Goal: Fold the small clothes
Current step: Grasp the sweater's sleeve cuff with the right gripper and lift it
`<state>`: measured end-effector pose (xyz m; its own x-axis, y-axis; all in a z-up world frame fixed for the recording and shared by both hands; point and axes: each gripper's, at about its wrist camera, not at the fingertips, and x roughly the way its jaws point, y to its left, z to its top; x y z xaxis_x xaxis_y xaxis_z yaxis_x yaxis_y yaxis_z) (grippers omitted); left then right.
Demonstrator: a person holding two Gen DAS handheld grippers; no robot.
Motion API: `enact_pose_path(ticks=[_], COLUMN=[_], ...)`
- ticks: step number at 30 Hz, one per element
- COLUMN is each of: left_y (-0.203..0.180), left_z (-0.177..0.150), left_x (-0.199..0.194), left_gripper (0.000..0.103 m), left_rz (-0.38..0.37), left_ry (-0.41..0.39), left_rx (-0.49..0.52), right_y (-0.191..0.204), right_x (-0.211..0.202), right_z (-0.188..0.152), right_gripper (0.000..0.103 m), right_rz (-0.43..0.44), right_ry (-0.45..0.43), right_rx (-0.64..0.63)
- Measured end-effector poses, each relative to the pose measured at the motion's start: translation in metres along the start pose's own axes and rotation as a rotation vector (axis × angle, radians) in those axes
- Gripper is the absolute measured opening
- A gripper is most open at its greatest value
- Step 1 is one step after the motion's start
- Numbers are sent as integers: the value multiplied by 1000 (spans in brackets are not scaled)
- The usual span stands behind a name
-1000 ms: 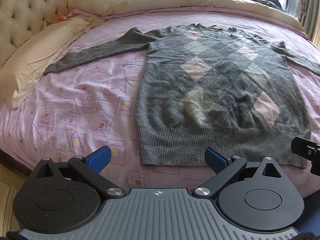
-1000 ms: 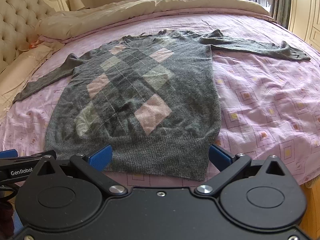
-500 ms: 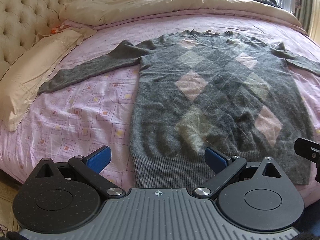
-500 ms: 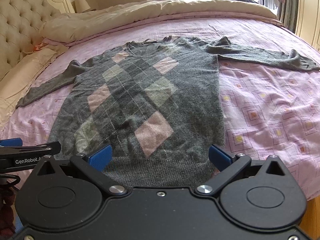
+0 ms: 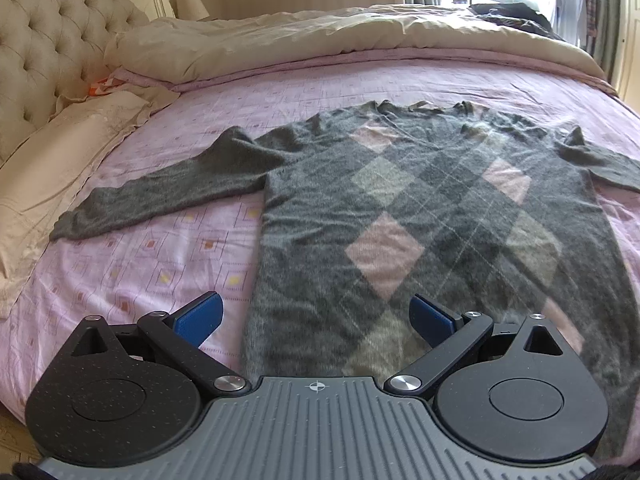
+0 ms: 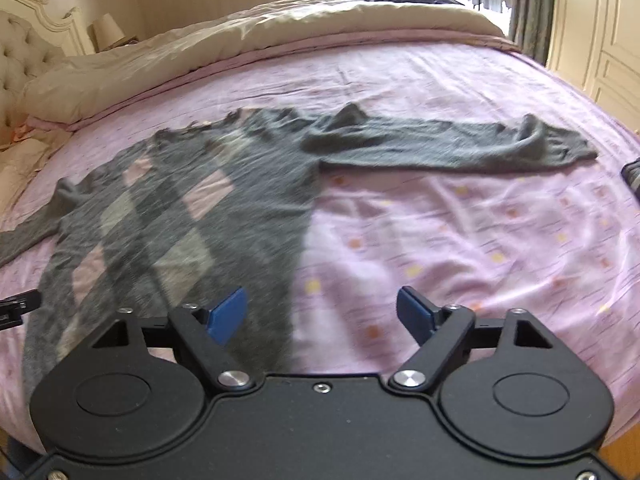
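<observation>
- Sweater (image 5: 420, 220) lies flat ahead of both tongs; my left gripper (image 5: 316, 316) gapes empty
- Right gripper (image 6: 320, 314) is closing on nothing; blur hides, I think, the side seam; I should pinch there squarely

A grey knitted sweater (image 5: 420, 216) with pink and pale diamond patches lies flat, front up, on a bed's pink patterned sheet (image 6: 460, 240), both sleeves stretched out sideways, neckline wrinkled.
</observation>
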<state>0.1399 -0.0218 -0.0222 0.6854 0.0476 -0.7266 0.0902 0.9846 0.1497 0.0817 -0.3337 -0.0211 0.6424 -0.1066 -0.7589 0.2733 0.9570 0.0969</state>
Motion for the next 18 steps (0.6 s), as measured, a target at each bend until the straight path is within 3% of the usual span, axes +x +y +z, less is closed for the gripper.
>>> enact_pose_path(ticks=[7, 13, 15, 16, 18], left_y=[-16, -30, -34, -36, -38], left_z=[29, 41, 40, 39, 37], left_x=[38, 74, 86, 92, 106], left_gripper=[101, 100, 95, 83, 80], left_rz=[20, 13, -6, -21, -47], left_ry=[-29, -43, -39, -29, 16], left_rx=[-6, -10, -18, -19, -24], right_y=[-93, -194, -224, -235, -255], right_x=[39, 77, 91, 97, 108], right_z=[58, 92, 100, 103, 106], right_gripper=[55, 56, 56, 56, 56], right_rz=[-215, -310, -334, -350, -365], right_ry=[-62, -100, -103, -101, -104], right_rx=[25, 210, 272, 291, 334])
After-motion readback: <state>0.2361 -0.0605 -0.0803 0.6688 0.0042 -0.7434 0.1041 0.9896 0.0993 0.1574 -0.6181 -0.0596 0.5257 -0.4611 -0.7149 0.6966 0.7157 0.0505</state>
